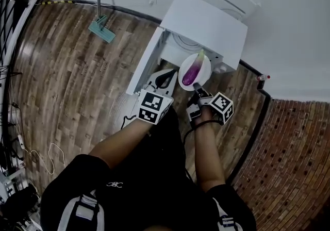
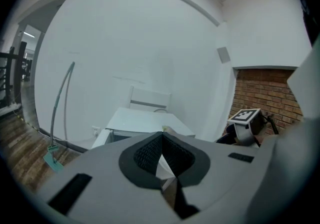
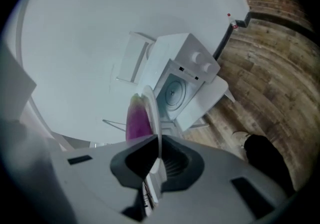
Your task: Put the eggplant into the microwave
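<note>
1. The eggplant lies lengthwise on a white plate, just in front of the microwave and above the sill of its opening. The door swings out to the microwave's left. The turntable shows inside.
2. The right gripper is clamped on the plate's rim, on the side away from the microwave. In the right gripper view the rim runs edge-on between the pads, with the eggplant on the plate face beyond.
3. The left gripper hangs just in front of the open door, beside the plate but apart from it. Its jaw tips meet, and I see nothing gripped.
4. Handling, judged: the eggplant is loose on the plate. Its skin is smooth and glossy and its body rounded, so it will likely roll or slide if the plate tips. It looks light and firm, but it would bruise under a hard pinch.
5. The plate looks stiff and breakable. Held by one edge it hangs as a lever, so its weight may twist it in the pads.
6. Where to hold, judged: keep the rim grip and carry the plate level rather than pinching the eggplant. If the plate sags, the left gripper could steady the rim nearest the door.
7. Risk: the far rim may knock the microwave's frame on entry.
</note>
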Demonstrator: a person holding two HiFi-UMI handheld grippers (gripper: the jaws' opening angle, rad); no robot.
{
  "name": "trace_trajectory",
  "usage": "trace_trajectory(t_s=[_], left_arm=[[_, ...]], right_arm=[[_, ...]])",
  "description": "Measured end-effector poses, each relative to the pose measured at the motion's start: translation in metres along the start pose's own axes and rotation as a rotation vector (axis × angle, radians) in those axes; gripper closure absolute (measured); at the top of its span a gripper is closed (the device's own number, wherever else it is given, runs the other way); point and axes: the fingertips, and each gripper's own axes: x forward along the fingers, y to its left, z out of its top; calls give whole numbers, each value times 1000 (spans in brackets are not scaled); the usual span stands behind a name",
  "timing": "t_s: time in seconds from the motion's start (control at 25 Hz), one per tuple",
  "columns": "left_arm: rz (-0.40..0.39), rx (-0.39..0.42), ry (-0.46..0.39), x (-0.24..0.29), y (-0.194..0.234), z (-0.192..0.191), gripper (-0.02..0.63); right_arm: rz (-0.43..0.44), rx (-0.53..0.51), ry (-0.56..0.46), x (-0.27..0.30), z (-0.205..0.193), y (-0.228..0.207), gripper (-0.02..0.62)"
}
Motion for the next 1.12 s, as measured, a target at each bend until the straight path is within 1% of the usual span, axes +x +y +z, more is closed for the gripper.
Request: trace_trajectory(t_s=[0.12,0.24,0.36,0.52,0.64,0.72,0.88,1.0,1.12], left_arm=[[-10,1,-23,22,6,-33,606],[-1,36,-60,51,20,-70,606],[16,20,-96,79,39,-102,606],[35,37,-160,97,62,-139,606],[39,42,-192,106,77,-163,606],[40,45,-209,108,84,-175,606],[33,28,-230,106,89,-191,606],[30,55,-253,102,87,-190,606],[29,59,-258,100,86,-192,606]], right_arm=[[24,-15,-14,32,12,-17,569],[49,-35,-21,68,23,-37,569],[97,-38,-9,101,27,-54,569],[162,-61,-11,135,26,-77,569],[179,-89,-21,156,28,-92,569],[181,-101,-32,165,30,-101,569],[159,-84,-52,176,36,-116,569],[171,-92,-75,181,47,-106,569],[169,-93,-95,189,62,-96,569]])
